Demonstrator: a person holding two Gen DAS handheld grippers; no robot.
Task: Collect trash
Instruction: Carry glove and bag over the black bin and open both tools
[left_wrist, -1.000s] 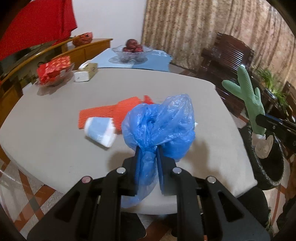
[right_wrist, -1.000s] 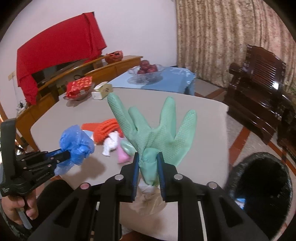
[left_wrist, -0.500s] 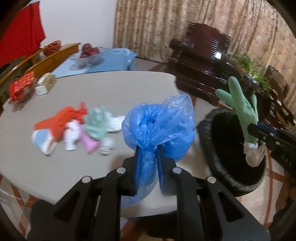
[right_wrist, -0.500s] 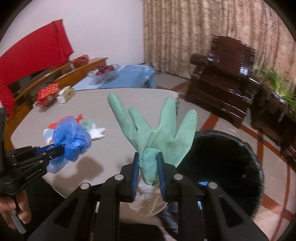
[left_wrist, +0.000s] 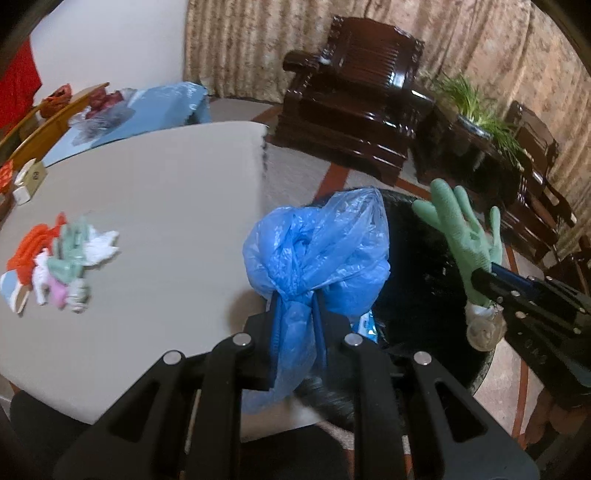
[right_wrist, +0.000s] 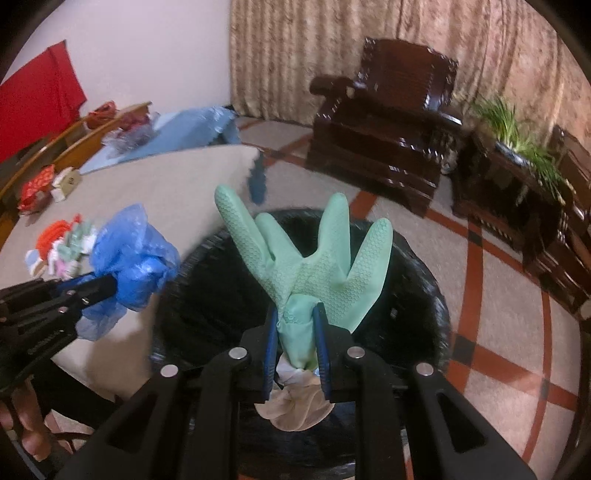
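Note:
My left gripper (left_wrist: 295, 306) is shut on a crumpled blue plastic bag (left_wrist: 317, 251) and holds it at the table's right edge, beside the black bin (left_wrist: 417, 266). My right gripper (right_wrist: 295, 321) is shut on a green rubber glove (right_wrist: 314, 258), with a beige wad hanging below, and holds it over the open black bin (right_wrist: 417, 295). The glove also shows in the left wrist view (left_wrist: 465, 240), the blue bag in the right wrist view (right_wrist: 133, 258). A heap of trash (left_wrist: 59, 266) in orange, white, pink and pale green lies on the grey table (left_wrist: 166, 192).
A dark wooden armchair (right_wrist: 384, 136) and a side table with a green plant (right_wrist: 517, 140) stand behind the bin. A tissue box (left_wrist: 29, 181) and red packet sit at the table's far left. A blue-clothed table with a fruit bowl (left_wrist: 107, 110) is beyond.
Both grippers have swung right, away from the table's middle toward the bin. The glove now hangs over the bin's opening and the blue bag is at its rim.

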